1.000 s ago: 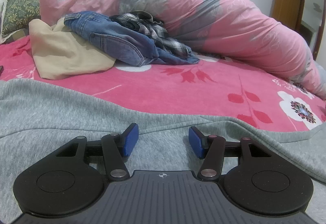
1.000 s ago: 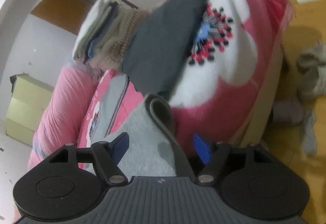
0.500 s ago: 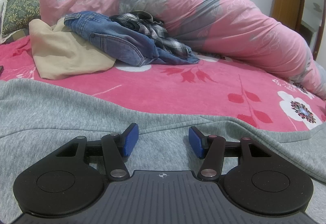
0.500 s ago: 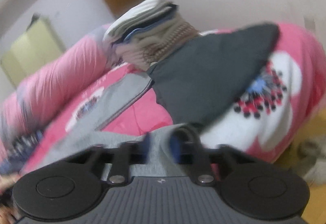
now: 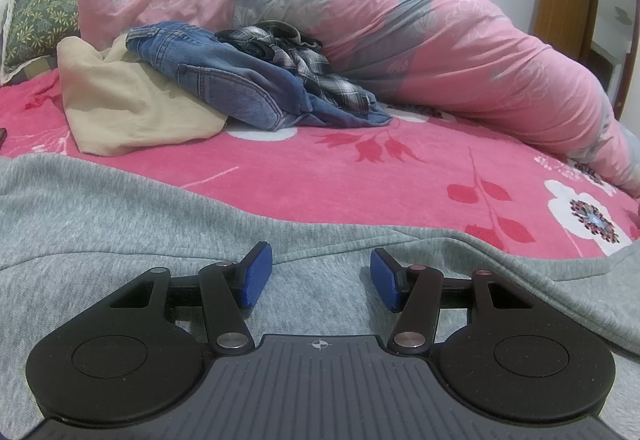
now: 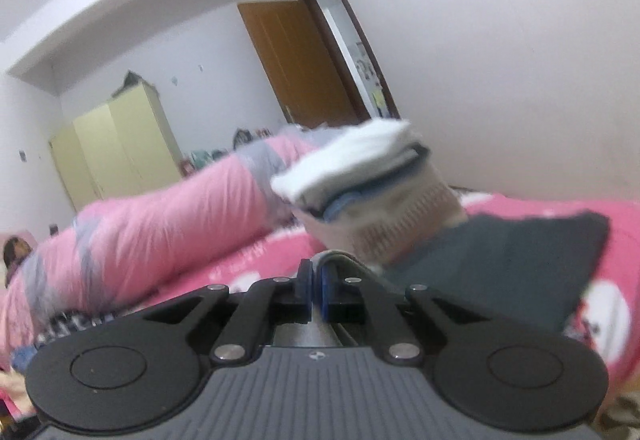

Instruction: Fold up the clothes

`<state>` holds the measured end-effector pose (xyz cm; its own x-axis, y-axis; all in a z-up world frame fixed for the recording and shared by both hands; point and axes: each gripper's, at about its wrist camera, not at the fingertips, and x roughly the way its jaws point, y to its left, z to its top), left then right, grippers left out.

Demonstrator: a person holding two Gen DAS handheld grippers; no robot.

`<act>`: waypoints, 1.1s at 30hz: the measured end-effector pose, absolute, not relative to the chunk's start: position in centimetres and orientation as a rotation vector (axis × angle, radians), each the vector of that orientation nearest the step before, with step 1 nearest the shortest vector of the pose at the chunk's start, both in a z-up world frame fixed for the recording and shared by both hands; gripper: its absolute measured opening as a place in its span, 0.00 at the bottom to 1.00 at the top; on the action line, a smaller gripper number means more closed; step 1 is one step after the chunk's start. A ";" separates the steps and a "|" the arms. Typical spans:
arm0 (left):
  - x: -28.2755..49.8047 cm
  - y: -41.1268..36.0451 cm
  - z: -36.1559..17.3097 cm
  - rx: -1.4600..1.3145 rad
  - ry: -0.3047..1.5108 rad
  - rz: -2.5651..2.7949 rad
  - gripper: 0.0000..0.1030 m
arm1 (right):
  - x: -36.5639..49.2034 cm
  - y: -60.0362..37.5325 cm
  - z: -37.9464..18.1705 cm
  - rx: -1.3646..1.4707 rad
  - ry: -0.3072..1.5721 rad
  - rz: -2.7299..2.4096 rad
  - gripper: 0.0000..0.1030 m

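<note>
Pink floral bedspread [image 5: 320, 176] carries a grey sweatshirt [image 5: 120, 224] lying crosswise; left hand-held gripper [image 5: 318, 278] released, right hand-held gripper [image 6: 314, 294] clenched on its hem.

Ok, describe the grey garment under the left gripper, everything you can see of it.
The grey garment looks like a heathered, fleecy knit, a sweatshirt-type cloth. It lies spread over the pink floral bedspread, filling the near part of the left wrist view, its far edge a wavy hem line with soft wrinkles. The left gripper rests over it, open, blue pads apart with cloth showing between them. Its sleeves or collar are not shown.
</note>
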<state>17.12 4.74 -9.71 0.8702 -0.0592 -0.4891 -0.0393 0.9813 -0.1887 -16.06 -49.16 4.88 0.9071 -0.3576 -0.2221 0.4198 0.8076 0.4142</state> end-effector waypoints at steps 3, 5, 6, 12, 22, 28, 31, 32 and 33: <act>17.1 4.7 -9.7 -0.198 0.515 -0.011 0.53 | -13.6 -51.0 6.1 0.483 0.116 -0.405 0.03; 17.1 4.7 -9.7 -0.198 0.515 -0.011 0.53 | -11.8 -52.7 6.2 0.524 0.123 -0.399 0.03; 17.1 4.7 -9.7 -0.198 0.515 -0.011 0.53 | -10.8 -53.5 6.1 0.544 0.127 -0.397 0.03; 17.1 4.7 -9.7 -0.198 0.515 -0.011 0.53 | -4.4 -56.8 3.7 0.570 0.217 -0.446 0.03; 17.1 4.8 -9.7 -0.197 0.516 -0.011 0.53 | 4.4 -62.2 -1.5 0.650 0.357 -0.553 0.19; 17.1 4.8 -9.7 -0.197 0.516 -0.011 0.53 | 0.6 -63.8 -2.0 0.721 0.258 -0.626 0.40; 17.1 4.8 -9.7 -0.198 0.515 -0.011 0.53 | -2.1 -63.2 -1.6 0.779 0.247 -0.567 0.40; 17.2 4.8 -9.7 -0.198 0.515 -0.010 0.53 | -2.8 -62.8 -1.6 0.802 0.255 -0.534 0.40; 17.2 4.8 -9.7 -0.198 0.515 -0.010 0.53 | -3.1 -62.2 -1.7 0.826 0.280 -0.500 0.40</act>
